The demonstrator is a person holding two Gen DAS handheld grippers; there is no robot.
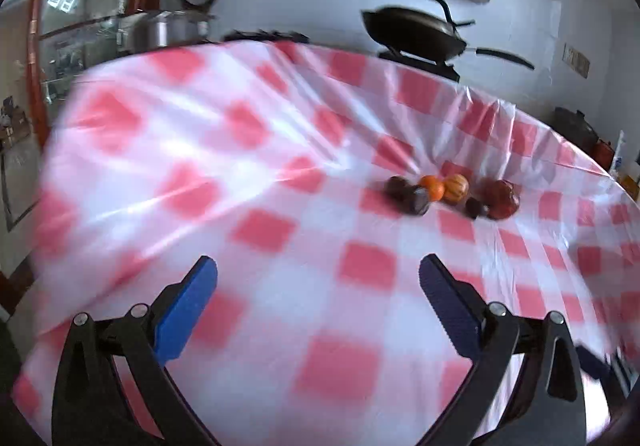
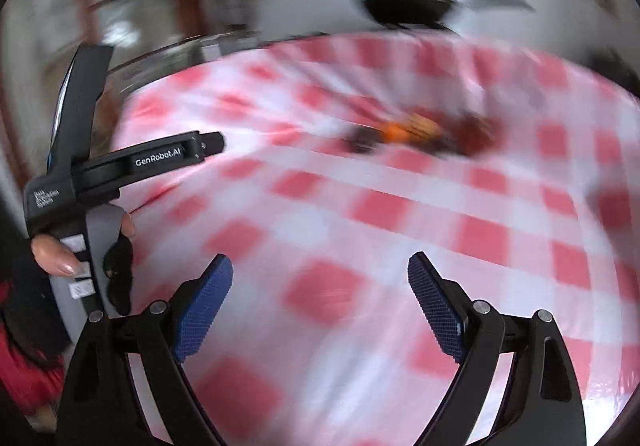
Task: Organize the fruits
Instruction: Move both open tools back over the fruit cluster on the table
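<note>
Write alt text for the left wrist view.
The open left gripper hovers over a red-and-white checked tablecloth, holding nothing. Ahead to the right lies a small cluster of fruit: dark, orange and red pieces close together. A black pan sits beyond the table's far edge.

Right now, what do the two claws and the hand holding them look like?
Both claws, left claw and right claw, have black angular linkage arms with silver pivot bolts and textured blue finger pads. In the right wrist view, the left unit's black body reads "GenRobot.AI" in white above a grey handle with white buttons. The left hand wears a black fingerless glove.
</note>
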